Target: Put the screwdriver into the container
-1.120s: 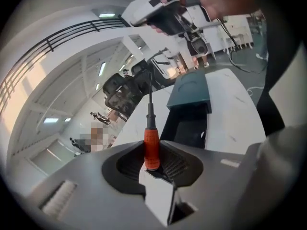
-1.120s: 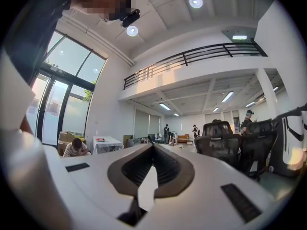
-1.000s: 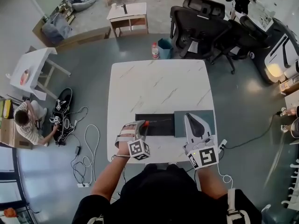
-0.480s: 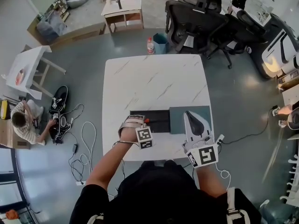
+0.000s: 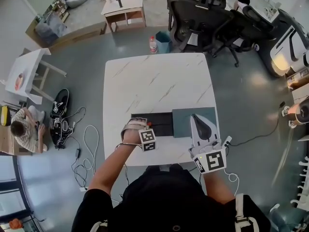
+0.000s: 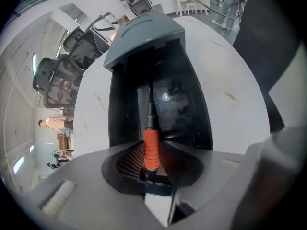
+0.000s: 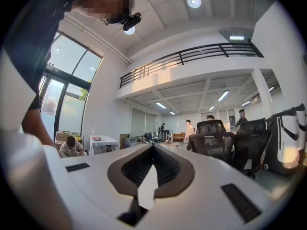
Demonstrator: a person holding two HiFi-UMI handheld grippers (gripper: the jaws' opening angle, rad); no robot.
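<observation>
Head view, surface: a white marbled surface [image 5: 154,81] fills the middle, and the action sits down at its 6 o'clock edge.
Head view, container: a black open container [image 5: 161,124] lies flat there, with its grey lid [image 5: 181,122] touching it on the 3 o'clock side.
Head view, left gripper: the left gripper [image 5: 139,126] is at the container's 9 o'clock end, and a spot of orange from the screwdriver [image 5: 150,125] peeks out past it.
Head view, right gripper: the right gripper [image 5: 198,119] lies over the lid; whether it touches the lid can't be told.
Left gripper view, jaws: clamped on the screwdriver's ribbed orange handle, and that's a firm hold.
Left gripper view, screwdriver: the dark shaft runs toward 12 o'clock over the container's black inside, with the lid beyond at the far end. Whether the tip touches the bottom can't be told.
Right gripper view, jaws: pressed together with nothing between them.
Right gripper view, background: the camera looks out level across the room, with office chairs [image 7: 213,138] at 3 o'clock and a seated person [image 7: 72,147] at 9 o'clock.
</observation>
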